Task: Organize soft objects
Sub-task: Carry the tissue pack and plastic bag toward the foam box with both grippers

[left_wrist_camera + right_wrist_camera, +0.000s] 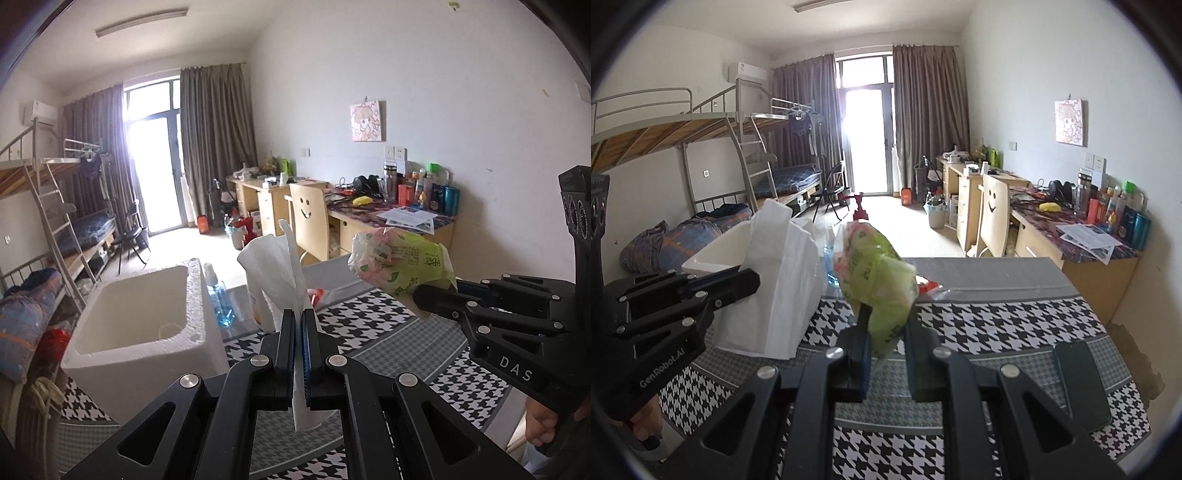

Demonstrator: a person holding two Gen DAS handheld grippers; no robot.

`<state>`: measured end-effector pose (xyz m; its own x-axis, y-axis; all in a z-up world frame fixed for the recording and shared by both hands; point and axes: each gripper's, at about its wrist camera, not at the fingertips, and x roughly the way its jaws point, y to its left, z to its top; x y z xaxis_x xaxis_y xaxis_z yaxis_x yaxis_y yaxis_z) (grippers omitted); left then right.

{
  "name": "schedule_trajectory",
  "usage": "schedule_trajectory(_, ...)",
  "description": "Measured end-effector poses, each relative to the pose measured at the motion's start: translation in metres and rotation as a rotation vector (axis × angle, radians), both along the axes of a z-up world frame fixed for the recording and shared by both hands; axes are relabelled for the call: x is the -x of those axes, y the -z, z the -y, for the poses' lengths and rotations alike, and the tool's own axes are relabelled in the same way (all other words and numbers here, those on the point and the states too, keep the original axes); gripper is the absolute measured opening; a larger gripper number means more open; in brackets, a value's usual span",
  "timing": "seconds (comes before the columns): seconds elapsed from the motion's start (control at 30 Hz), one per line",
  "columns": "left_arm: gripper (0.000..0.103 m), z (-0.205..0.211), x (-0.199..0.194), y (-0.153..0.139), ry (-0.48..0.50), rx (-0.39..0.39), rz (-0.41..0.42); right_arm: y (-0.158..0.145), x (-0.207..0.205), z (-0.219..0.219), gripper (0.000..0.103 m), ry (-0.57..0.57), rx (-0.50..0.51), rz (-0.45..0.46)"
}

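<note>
above the houndstooth surface, beside the foam box, the left tongs pinch a limp white tissue while the right tongs squeeze a green tissue pack; both look light and crushable, best gripped mid-body.
</note>
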<state>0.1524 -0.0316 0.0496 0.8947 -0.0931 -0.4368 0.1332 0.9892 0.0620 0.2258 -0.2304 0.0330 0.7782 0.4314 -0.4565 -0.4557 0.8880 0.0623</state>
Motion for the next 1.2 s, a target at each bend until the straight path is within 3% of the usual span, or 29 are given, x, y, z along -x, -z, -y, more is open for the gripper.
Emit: schedule_trajectory(1.2, 0.004, -0.042, -0.026, -0.025, -0.105, 0.011, 0.044, -0.021, -0.025, -0.037, 0.019, -0.052, -0.015, 0.047)
